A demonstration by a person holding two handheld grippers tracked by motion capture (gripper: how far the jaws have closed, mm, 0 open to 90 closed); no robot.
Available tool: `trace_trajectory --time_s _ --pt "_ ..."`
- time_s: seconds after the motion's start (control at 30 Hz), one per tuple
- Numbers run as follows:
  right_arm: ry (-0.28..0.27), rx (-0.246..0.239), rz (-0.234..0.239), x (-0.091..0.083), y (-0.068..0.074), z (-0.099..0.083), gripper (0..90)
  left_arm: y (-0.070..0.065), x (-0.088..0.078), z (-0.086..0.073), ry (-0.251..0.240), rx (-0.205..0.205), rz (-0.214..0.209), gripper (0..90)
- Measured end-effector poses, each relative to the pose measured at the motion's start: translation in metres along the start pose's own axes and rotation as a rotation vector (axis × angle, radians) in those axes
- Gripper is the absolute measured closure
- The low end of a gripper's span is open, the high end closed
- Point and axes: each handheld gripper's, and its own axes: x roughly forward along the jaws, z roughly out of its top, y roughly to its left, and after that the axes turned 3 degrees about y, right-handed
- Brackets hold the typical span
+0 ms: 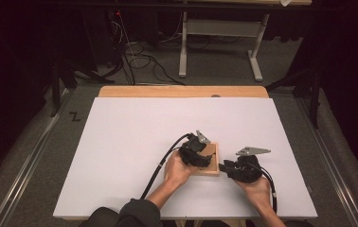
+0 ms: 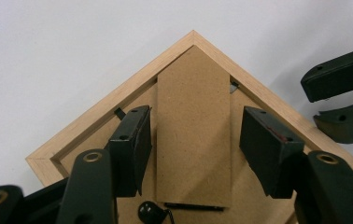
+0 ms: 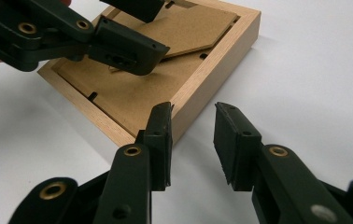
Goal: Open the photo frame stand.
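2 grippers work at a white table (image 1: 120, 156) as we look down from the high view, both toward its near right part. Between them lies a small wooden picture frame (image 1: 213, 166), face down and flat on the table, with its brown fibreboard backing (image 3: 132, 95) turned up. On that backing sits a fold-out stand (image 2: 193, 126), a strip of the same board with a pointed end aimed at 1 corner of the frame; in the right gripper view the strip looks lifted a little off the backing. The left gripper (image 2: 195, 144) hangs over the frame, its jaws spread wide and set 1 on each side of the stand. In the left gripper view the left jaw sits just beside the strip's edge, while the right jaw stands clear of it, so we read this gripper as released and grasping nothing. The left hand (image 1: 177, 168) holds it from the near side, with the cable trailing back toward the near edge. The right gripper (image 3: 192, 140) rests low on the table just to the right of the frame, held by the right hand (image 1: 257, 187). Its jaws are parted, with bare table between them, and the left jaw lies close against the outer side of the frame. We cannot tell whether it touches the wood.
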Motion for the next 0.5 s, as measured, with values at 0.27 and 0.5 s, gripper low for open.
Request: trace_trajectory --time_s 0.27,0.5 --pt "0.008 0.000 -0.008 0.0011 -0.0003 -0.0001 67.3 -0.0008 0.0019 0.0042 0.005 0.008 0.011 44.5" --pt "0.020 0.007 -0.003 0.0011 -0.0013 -0.0001 65.3 -0.0033 0.0066 0.0101 0.010 0.019 0.008 45.6"
